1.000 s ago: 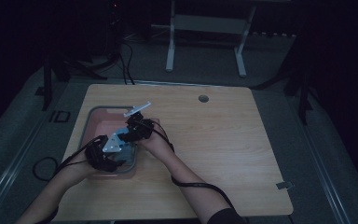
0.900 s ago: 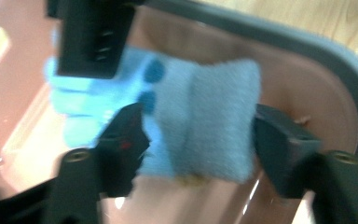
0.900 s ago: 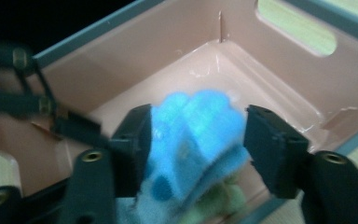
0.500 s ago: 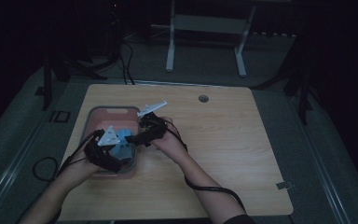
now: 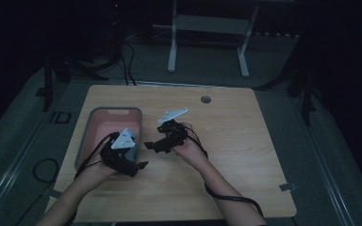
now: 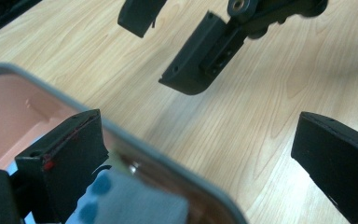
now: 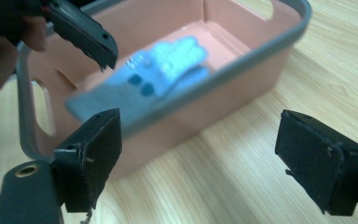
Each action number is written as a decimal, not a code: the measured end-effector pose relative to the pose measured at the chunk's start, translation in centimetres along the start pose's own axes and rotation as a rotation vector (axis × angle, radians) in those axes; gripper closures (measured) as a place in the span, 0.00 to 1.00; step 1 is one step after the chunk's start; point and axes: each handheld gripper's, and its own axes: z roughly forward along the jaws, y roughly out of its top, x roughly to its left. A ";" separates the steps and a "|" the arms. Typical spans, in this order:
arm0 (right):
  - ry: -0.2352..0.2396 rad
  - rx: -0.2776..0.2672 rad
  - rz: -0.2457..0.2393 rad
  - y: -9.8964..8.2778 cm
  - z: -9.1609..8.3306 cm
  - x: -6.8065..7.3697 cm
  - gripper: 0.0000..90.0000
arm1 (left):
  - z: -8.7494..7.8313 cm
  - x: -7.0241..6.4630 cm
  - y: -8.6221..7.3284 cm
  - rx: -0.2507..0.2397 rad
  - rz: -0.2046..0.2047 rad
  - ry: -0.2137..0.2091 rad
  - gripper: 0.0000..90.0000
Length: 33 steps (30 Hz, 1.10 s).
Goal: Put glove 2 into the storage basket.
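Both tongs, left (image 5: 139,165) and right (image 5: 152,145), have just been opening and gape empty over a wooden desk (image 5: 245,155) beside the pink bin (image 5: 86,136); the room is dark.

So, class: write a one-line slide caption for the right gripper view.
Open hand-held gripper faces a pink bin holding a light blue cloth on a wooden table.

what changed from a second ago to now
Both tools were down over the pink bin a second ago. The right tool has since pulled out toward the table's middle, and the left tool has backed to the bin's near right corner. Both have just been opening their jaws, with nothing between them. The light blue cloth lies inside the bin, let go. Bin and table stayed put.
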 end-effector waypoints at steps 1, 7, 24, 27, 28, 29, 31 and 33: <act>-0.003 -0.001 0.001 -0.2 -0.1 -0.1 0.16 | 0.2 -0.2 0.1 -0.002 -0.003 -0.009 0.03; -0.005 -0.007 0.014 -1.7 -1.1 -0.6 0.17 | 1.0 -1.1 0.6 -0.013 0.004 -0.037 0.03; -0.038 -0.002 0.053 -7.3 -4.0 -2.7 0.16 | 4.3 -4.5 2.1 -0.027 0.054 -0.168 0.03; -0.046 0.002 0.061 -8.2 -4.5 -3.0 0.16 | 5.0 -5.1 2.1 -0.024 0.063 -0.183 0.03; -0.050 0.004 0.063 -8.5 -4.7 -3.1 0.16 | 5.3 -5.3 2.1 -0.021 0.067 -0.191 0.03; -0.050 0.003 0.066 -8.8 -4.8 -3.2 0.16 | 5.6 -5.5 2.1 -0.023 0.066 -0.196 0.03; -0.056 0.001 0.075 -9.4 -5.2 -3.4 0.16 | 6.0 -5.8 2.0 -0.016 0.074 -0.208 0.03; -0.061 0.001 0.082 -10.0 -5.6 -3.6 0.16 | 6.5 -6.1 2.0 -0.012 0.079 -0.222 0.03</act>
